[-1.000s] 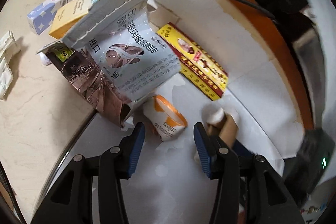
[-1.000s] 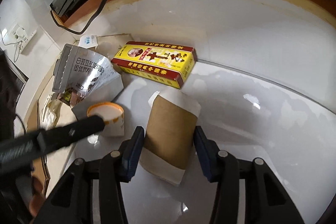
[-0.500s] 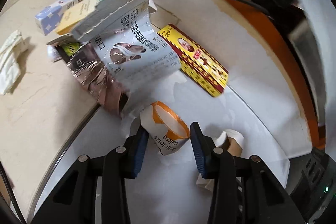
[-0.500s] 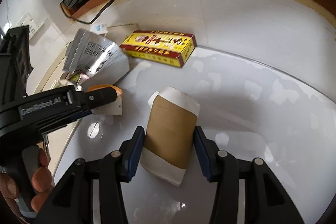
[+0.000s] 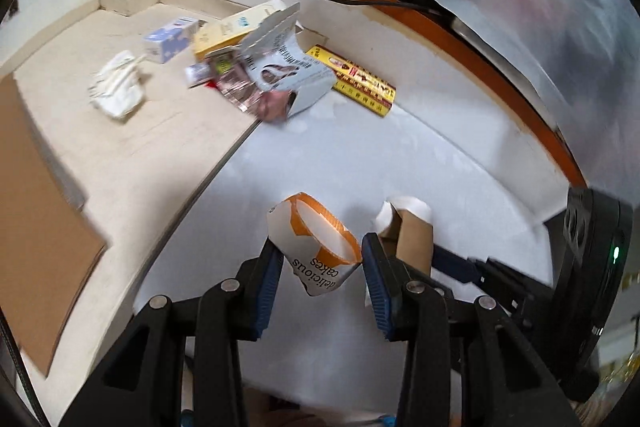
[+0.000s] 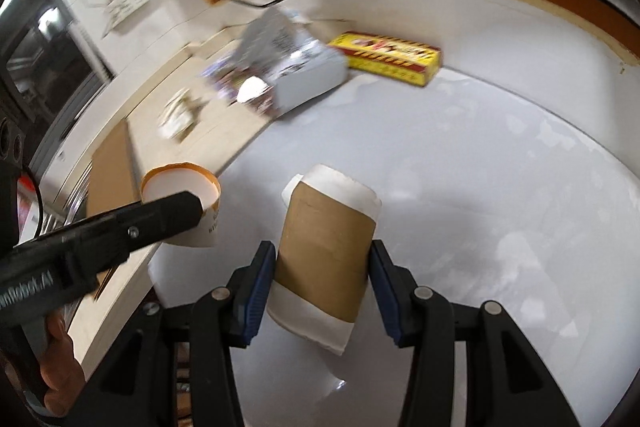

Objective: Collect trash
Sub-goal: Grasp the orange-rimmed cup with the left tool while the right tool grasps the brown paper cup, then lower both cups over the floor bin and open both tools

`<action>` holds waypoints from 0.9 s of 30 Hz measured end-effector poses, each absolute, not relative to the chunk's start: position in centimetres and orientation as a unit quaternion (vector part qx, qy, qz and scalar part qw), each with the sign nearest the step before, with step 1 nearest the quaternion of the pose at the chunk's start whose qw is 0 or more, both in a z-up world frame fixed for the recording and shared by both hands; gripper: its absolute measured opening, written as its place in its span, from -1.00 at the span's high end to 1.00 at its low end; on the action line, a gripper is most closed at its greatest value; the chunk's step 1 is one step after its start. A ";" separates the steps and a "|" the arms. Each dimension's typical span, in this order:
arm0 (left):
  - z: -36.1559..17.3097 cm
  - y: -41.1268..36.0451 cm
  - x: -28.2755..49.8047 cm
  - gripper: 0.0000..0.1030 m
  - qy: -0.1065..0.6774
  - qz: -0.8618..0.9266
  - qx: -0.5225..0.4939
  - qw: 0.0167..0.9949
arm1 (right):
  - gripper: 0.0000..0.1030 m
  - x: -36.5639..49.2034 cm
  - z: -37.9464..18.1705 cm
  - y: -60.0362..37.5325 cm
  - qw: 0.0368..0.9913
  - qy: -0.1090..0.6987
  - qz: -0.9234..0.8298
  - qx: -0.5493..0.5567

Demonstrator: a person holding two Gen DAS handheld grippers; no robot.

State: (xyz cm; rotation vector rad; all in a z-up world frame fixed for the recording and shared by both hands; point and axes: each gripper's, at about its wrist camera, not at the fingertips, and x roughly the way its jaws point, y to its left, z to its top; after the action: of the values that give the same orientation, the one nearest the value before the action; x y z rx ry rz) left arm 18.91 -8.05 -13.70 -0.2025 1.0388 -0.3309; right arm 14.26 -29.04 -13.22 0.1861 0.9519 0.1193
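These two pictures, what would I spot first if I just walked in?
Each gripper is carrying a paper cup: the left gripper pinches a white and orange cake cup, the right gripper a cup with a brown sleeve. Farther back lies a yellow and red box beside torn packaging.

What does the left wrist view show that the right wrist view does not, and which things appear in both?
Only the left wrist view shows the blue patterned box and the words on the cake cup. Only the right wrist view shows the wall socket and the person's fingers on the handle. Both show the cup in the left gripper, the paper cup with a brown sleeve in the right gripper, the yellow box and the crumpled tissue.
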 end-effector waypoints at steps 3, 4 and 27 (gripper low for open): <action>-13.3 -6.6 16.0 0.25 0.485 -0.145 -0.070 0.859 | 0.08 12.7 -13.1 -27.0 0.879 0.464 0.075 0.078; -13.3 -6.0 15.1 0.25 0.483 -0.138 -0.062 0.862 | 0.07 12.3 -13.0 -26.4 0.878 0.465 0.080 0.074; -24.9 0.3 1.3 0.24 0.548 -0.117 0.005 0.828 | 0.07 0.1 -20.5 -15.1 0.850 0.501 0.154 -0.057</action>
State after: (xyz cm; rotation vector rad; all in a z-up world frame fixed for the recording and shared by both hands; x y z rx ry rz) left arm 1.26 0.30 -24.86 0.0099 1.1636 -0.2477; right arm 0.15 -15.14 -20.54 -0.1202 1.0545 0.3240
